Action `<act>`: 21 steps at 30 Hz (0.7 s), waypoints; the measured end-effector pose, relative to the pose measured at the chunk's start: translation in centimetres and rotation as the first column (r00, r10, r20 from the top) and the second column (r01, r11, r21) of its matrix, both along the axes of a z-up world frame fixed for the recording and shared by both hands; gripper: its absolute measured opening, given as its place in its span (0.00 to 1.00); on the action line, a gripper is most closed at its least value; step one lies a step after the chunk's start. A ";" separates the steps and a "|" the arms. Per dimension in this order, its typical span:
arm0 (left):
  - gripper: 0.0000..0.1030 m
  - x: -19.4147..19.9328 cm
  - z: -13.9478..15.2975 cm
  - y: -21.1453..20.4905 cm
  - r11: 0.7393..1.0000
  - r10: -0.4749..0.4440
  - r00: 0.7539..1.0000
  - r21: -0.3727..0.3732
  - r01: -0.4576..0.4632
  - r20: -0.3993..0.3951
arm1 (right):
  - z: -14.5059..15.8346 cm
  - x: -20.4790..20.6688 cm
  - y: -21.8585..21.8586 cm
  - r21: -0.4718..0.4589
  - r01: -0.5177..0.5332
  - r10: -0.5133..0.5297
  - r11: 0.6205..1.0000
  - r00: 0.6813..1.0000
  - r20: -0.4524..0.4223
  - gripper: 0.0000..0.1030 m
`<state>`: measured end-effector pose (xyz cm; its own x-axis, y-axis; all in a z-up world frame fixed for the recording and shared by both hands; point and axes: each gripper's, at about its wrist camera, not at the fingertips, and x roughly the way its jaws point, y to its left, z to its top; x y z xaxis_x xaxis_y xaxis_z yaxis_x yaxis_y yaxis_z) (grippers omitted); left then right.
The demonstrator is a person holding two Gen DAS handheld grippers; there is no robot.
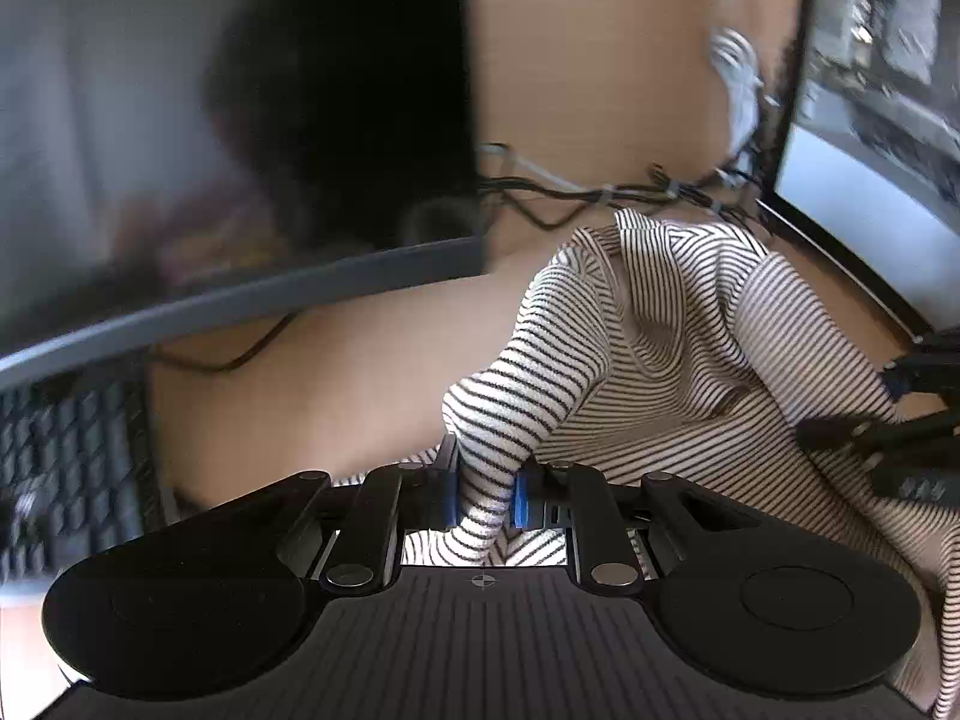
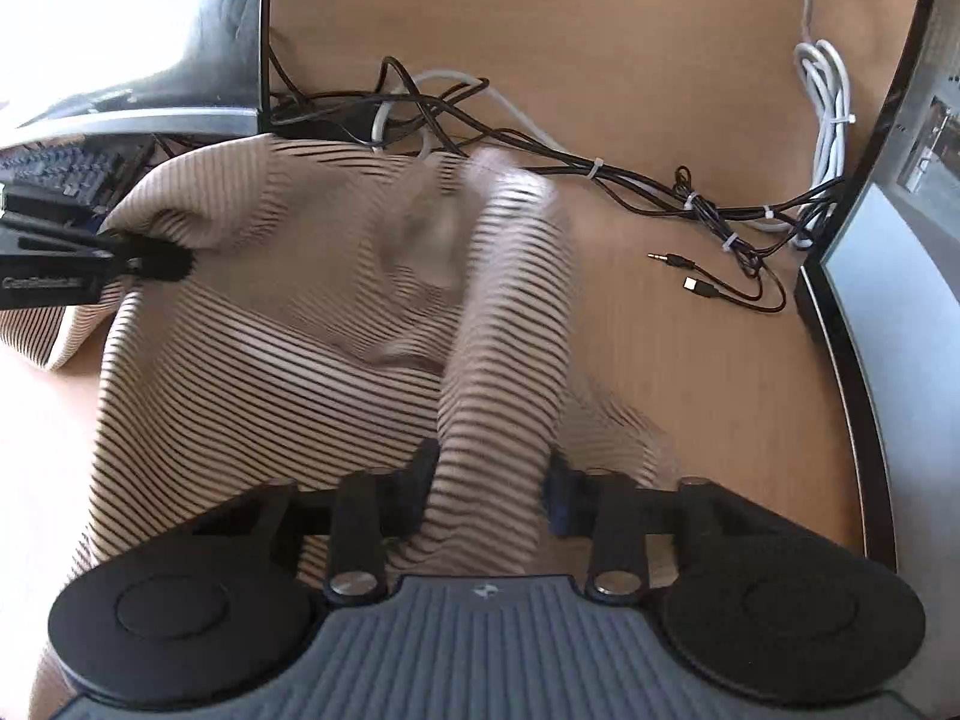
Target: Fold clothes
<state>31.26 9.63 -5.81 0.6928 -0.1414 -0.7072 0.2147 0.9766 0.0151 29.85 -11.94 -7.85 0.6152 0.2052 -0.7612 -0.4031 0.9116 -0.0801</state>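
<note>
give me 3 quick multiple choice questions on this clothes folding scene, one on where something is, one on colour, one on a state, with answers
1. Where does the tangle of cables lie?
A. on the desk beyond the garment
B. on top of the keyboard
C. inside a basket

2. What pattern is the garment?
A. plain red
B. pale with thin dark stripes
C. blue checks

3. What is the left gripper doing?
A. standing wide open over bare desk
B. holding a cable
C. shut on a fold of the garment

Answers:
1. A, the cables run across the wooden desk just past the far edge of the cloth.
2. B, narrow dark lines cross pale fabric in both views.
3. C, striped cloth is pinched between its blue pads.
</note>
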 end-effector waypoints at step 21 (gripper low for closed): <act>0.38 1.5 0.6 6.9 0.981 0.178 0.982 -0.070 -0.182 -0.061 | -0.9 10.1 -3.0 -0.395 0.157 -0.069 0.905 0.971 0.229 0.12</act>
<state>32.75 16.49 -5.22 0.6728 -0.0716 -0.7364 0.0337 0.9972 -0.0662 39.95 -14.94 -8.74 0.7665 -0.1760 -0.6177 -0.2337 0.8194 -0.5235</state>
